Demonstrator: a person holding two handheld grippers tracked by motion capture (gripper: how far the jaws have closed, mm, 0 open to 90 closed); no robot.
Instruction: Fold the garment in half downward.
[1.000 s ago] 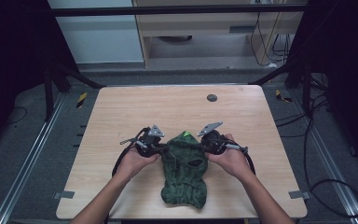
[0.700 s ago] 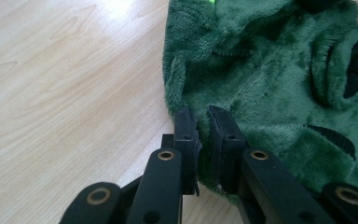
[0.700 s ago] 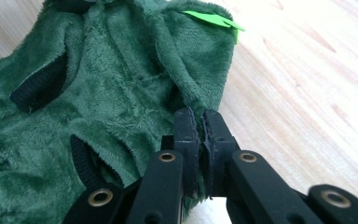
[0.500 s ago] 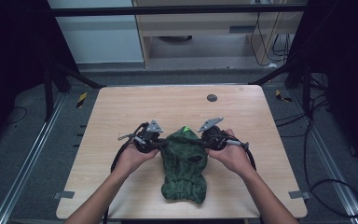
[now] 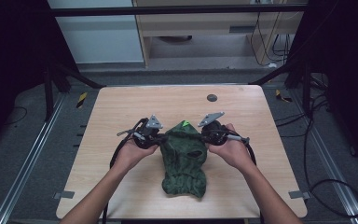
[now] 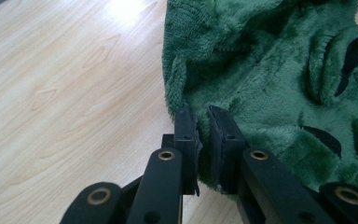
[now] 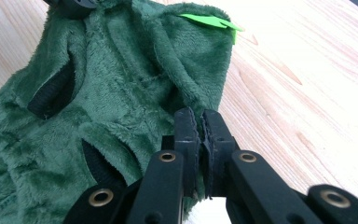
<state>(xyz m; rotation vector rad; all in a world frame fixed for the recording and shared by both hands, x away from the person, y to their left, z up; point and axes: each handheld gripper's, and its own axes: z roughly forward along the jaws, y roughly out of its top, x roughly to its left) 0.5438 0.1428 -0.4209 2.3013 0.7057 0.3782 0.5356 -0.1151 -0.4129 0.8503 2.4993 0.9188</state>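
A dark green plush garment [image 5: 184, 161] with black-edged openings lies on the wooden table [image 5: 121, 107], its lower part toward the person. A bright green tag [image 5: 185, 123] sits at its far end. My left gripper [image 5: 161, 138] is shut on the garment's left edge, and in the left gripper view the jaws [image 6: 204, 123] pinch the plush [image 6: 270, 70] between them. At the opposite edge my right gripper [image 5: 204, 136] is shut on the fabric. The right gripper view has the fleece [image 7: 121, 84] clamped at its jaws [image 7: 199, 123], with the tag [image 7: 207, 21] beyond.
A small dark round insert [image 5: 211, 97] sits in the tabletop near the far edge. Cables trail from both grippers down past the person's forearms. Metal rails [image 5: 32, 154] run along the floor on both sides of the table.
Both hands have shifted slightly away from the person, carrying the garment's far end with them. Both grips stay the same.
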